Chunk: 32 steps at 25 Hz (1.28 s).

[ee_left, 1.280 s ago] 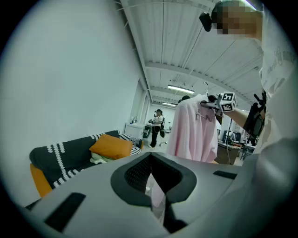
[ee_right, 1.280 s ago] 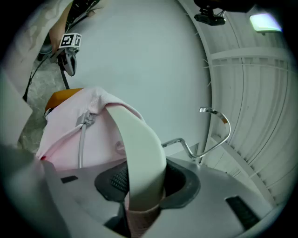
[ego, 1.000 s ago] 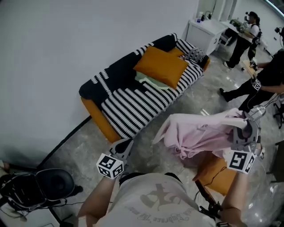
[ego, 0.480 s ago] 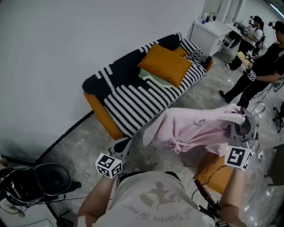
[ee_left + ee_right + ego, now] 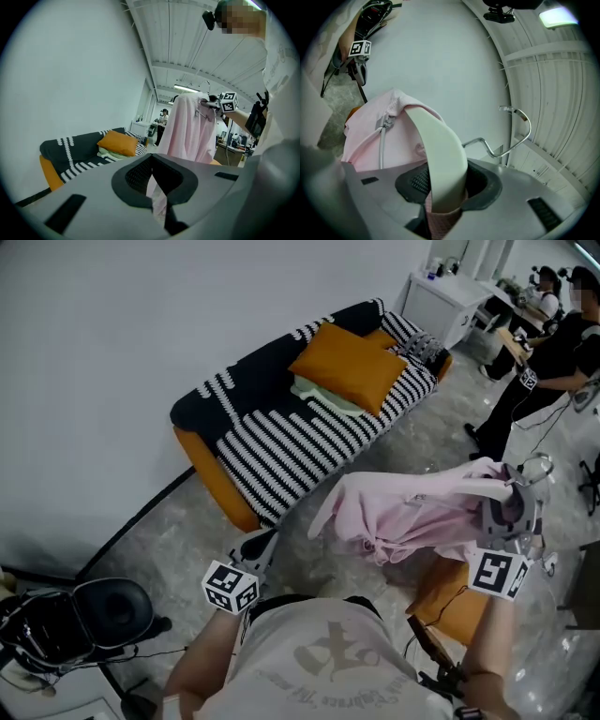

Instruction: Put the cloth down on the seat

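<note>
Cloth (image 5: 412, 512) hangs in the air on its hanger (image 5: 440, 150), and the right claw (image 5: 509, 510) is clamped on both. It is well apart from the sofa (image 5: 281, 451). By my reading nothing of the task is done yet: the carry to the seat and the laying down are both left. Left claw (image 5: 259, 547) is together and empty. No brand or label can be read; the print on the person's shirt (image 5: 328, 662) is too faint to make out.

cloth (image 5: 412, 517) pale pink | hanger (image 5: 440, 150) cream | seat (image 5: 300, 451) black-white striped | cushion (image 5: 349, 367) orange
</note>
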{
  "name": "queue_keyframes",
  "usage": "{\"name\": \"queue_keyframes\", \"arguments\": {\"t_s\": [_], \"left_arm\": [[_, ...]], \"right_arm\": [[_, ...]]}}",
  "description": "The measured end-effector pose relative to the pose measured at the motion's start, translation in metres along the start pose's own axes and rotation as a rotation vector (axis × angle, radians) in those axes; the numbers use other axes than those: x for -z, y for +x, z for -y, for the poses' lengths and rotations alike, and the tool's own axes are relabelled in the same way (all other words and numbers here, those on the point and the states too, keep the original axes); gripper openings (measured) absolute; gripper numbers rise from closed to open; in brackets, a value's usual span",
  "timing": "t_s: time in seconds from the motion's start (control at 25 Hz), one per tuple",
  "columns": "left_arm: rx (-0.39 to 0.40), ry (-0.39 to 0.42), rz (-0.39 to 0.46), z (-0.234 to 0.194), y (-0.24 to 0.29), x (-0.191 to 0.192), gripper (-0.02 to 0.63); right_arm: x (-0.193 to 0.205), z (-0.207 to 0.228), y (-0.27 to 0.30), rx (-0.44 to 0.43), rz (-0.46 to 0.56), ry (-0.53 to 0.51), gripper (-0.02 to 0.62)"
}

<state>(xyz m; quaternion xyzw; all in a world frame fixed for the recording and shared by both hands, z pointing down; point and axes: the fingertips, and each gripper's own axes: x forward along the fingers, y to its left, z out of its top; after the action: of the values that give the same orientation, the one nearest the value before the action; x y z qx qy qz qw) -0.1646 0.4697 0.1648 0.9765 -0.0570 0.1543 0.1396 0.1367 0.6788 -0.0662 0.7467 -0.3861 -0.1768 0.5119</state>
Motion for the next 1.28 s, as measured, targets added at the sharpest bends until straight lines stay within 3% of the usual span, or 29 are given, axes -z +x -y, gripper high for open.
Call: {"name": "queue_keyframes", "arguments": {"t_s": [0.48, 0.88, 1.28], "left_arm": [[0.013, 0.001, -0.004, 0.008, 0.007, 0.002, 0.011], [-0.022, -0.018, -0.019, 0.001, -0.006, 0.008, 0.011], [0.023, -0.016, -0.005, -0.011, 0.030, -0.004, 0.011]], "right_arm": [[-0.003, -0.003, -0.002, -0.013, 0.017, 0.006, 0.158], [-0.013, -0.006, 0.006, -0.029, 0.046, 0.019, 0.158], [-0.028, -0.005, 0.017, -0.057, 0.081, 0.035, 0.158]]}}
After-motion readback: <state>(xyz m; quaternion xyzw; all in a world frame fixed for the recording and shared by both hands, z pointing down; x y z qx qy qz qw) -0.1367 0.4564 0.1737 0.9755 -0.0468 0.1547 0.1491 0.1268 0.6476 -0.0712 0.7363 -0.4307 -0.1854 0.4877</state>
